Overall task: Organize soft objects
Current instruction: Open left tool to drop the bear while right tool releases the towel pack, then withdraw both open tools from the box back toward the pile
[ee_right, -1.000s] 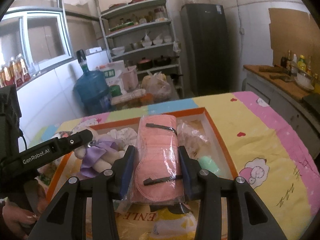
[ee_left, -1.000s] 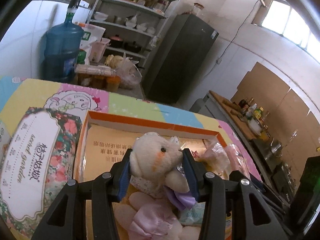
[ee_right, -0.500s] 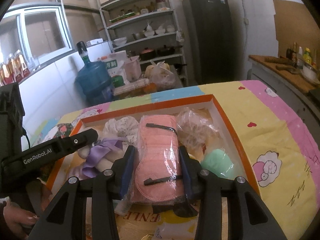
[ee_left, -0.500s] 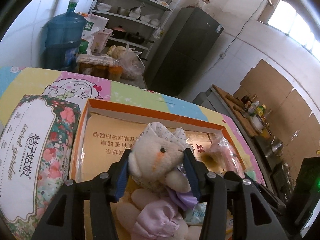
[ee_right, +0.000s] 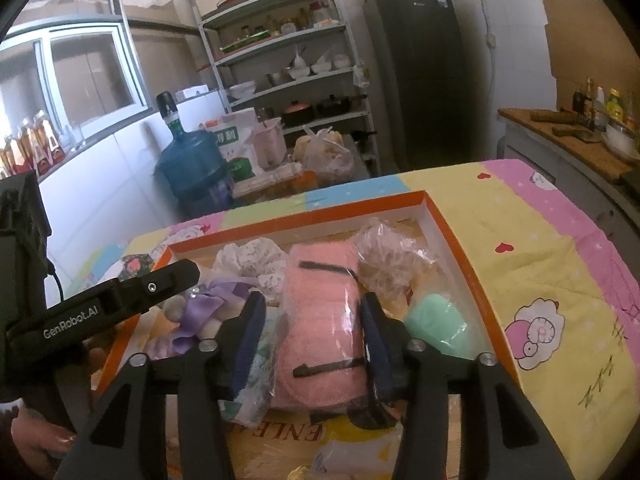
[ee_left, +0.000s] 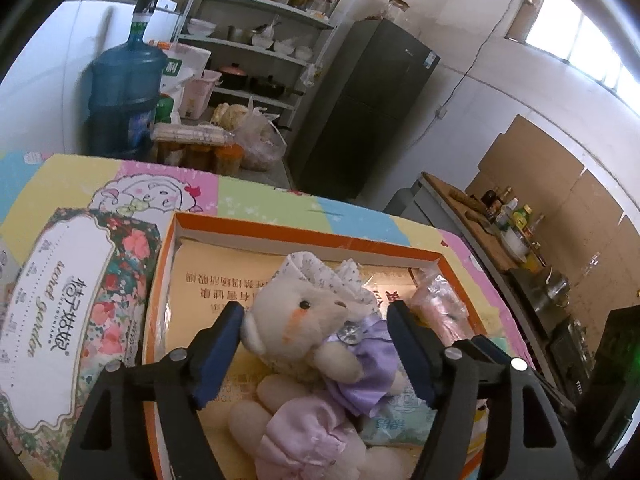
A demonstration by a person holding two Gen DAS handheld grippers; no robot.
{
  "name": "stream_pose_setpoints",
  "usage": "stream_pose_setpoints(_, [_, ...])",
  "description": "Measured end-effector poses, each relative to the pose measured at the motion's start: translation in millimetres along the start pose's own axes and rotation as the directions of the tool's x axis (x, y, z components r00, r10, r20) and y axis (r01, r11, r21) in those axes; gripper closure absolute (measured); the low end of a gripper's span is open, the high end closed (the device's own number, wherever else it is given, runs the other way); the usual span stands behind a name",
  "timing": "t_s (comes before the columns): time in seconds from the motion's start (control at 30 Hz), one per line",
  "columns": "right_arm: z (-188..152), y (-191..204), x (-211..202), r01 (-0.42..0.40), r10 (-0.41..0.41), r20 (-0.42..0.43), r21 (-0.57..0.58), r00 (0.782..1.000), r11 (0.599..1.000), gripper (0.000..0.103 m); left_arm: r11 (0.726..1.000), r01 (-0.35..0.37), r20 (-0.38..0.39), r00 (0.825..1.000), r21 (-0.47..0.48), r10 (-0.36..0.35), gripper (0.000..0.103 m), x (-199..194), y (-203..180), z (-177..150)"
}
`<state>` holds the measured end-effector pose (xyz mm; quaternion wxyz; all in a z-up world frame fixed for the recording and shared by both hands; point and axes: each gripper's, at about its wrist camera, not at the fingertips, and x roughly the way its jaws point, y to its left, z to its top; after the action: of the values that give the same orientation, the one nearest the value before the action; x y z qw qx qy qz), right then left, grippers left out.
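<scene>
Both hands are at the release step of putting soft things away into the orange-rimmed box [ee_left: 304, 236] on the desk. The left claw [ee_left: 316, 344] is opening, its blue pads standing clear on either side of the plush rabbit [ee_left: 304, 344], which lies in the box with its head toward twelve o'clock and its pink legs toward six in the left wrist view. The right claw [ee_right: 312, 344] is also opening; the pink cloth roll in its plastic sleeve [ee_right: 320, 320] rests in the box between the pads, which look just off the wrapper, though the gap is slim. At about two o'clock of the roll sits a mint-green bundle [ee_right: 436, 324], and a crinkled clear bag [ee_right: 388, 256] lies at one o'clock. The next move probably calls for drawing each claw back toward six o'clock and upward without snagging the rabbit's purple bow [ee_left: 360, 380] or the wrapper, then seeking any item outside the box.
</scene>
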<state>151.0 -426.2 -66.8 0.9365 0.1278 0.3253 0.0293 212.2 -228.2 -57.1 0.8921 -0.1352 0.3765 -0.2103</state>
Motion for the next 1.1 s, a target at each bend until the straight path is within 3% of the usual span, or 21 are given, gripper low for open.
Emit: stream_pose_setpoints(1.1, [-14, 20, -88, 0.004, -0.005, 0.116, 0.01, 0.993, 1.0, 0.046, 0.993, 0.019, 0.138, 0.99, 0.115, -0.035, 0.014, -91, -30, -15])
